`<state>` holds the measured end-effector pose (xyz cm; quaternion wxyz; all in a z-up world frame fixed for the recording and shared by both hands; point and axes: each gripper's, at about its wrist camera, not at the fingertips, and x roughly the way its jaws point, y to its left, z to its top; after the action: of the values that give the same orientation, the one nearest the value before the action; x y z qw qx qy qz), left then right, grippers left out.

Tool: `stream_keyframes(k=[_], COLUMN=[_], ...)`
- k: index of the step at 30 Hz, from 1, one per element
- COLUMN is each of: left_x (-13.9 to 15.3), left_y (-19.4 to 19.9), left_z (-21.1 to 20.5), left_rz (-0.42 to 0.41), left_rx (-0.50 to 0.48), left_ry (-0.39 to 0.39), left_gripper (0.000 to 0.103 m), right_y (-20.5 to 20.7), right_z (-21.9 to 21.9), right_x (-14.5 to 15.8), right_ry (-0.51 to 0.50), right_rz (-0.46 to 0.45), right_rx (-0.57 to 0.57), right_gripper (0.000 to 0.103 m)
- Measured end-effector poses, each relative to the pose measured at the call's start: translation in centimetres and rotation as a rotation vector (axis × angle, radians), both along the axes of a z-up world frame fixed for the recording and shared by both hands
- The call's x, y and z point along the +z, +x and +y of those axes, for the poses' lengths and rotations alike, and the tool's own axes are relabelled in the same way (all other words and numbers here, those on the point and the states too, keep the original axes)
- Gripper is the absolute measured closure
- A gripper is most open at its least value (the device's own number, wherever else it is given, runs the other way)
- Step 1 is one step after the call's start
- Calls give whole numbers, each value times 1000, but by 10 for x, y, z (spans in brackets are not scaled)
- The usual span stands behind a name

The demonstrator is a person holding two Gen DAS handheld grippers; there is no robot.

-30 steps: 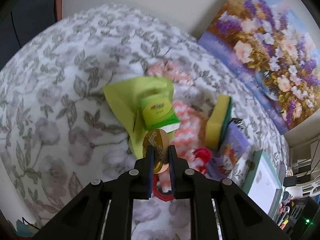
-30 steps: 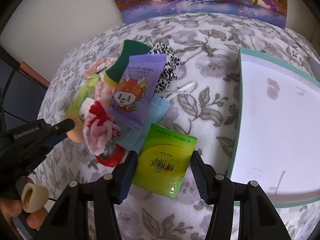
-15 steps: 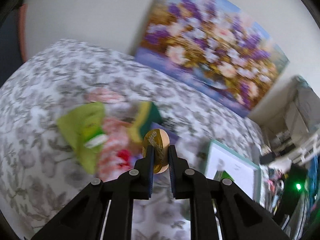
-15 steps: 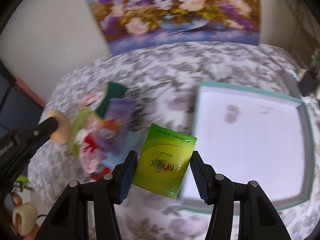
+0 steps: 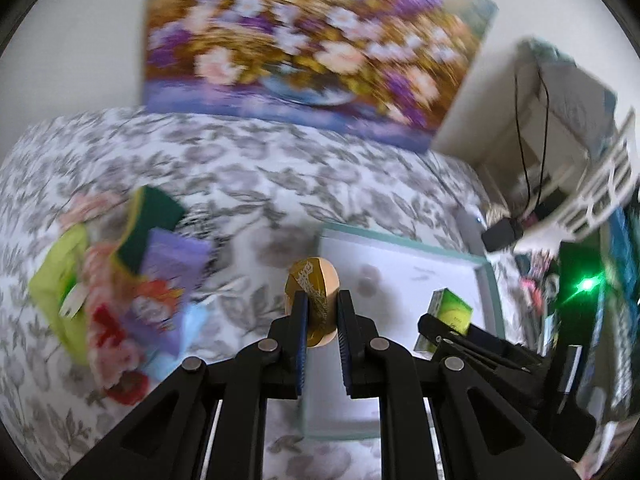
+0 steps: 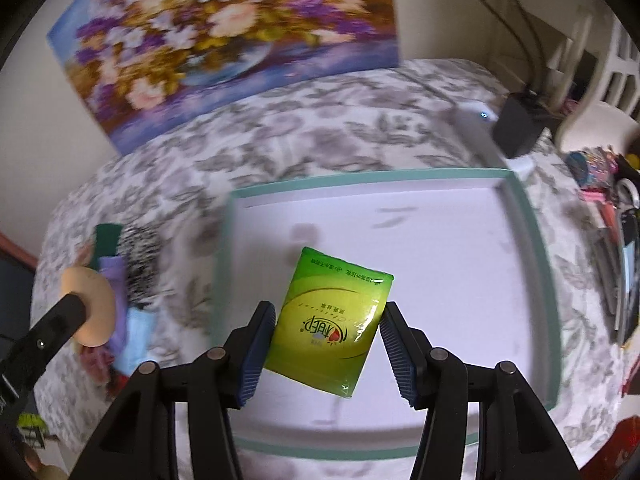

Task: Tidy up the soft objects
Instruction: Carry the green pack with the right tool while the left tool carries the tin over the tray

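My left gripper is shut on a tan round sponge puff with gold wrapping, held above the left edge of the white tray with a teal rim. My right gripper is shut on a green tissue pack and holds it over the tray. The pack also shows in the left wrist view. The puff also shows in the right wrist view. A pile of soft things lies left of the tray: green-yellow sponge, purple packet, lime cloth, pink knit, blue mask.
A flower painting leans on the wall behind the floral-covered table. A black adapter with a cable and a white chair stand at the right, by desk clutter.
Both grippers have swung right from the pile to the tray. The tissue pack is now over the tray's inside, and the puff is at the tray's left edge.
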<state>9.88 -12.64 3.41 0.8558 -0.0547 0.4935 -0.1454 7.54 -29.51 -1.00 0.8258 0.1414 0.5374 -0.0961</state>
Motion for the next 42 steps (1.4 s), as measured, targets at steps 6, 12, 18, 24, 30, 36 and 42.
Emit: stream_keyframes(k=[6,12,18,24,30,36,42], left_x=[-28,-57,-78,-86,-91,-93,-95], left_y=[18,34,41,40,30,28,22], left_z=[-47,-66,-69,-72,-78,-76,-74], left_rz=[5,27,37,2,-53,-68,-61], left_rx=[-81,-128,-147,-160,-201,-192,-177], left_ry=[50,66,39,50,81,69,105], left_gripper=[89,89,88,85,83,81,79], right_y=[0,3,6,9,9,10,10], right_z=[-36,-56,-63,-60,-59,-59,-58], right_x=[-8,-19,-30,-31,-34,-34,-35], right_ry=[-10,18,27,24,20,20,17], right_rz=[24,38,65,68,80,80,92], right_rx=[-73,-113,-122,-107,-108,-104,-104], right_gripper=[46,46,46,46,46,46,46])
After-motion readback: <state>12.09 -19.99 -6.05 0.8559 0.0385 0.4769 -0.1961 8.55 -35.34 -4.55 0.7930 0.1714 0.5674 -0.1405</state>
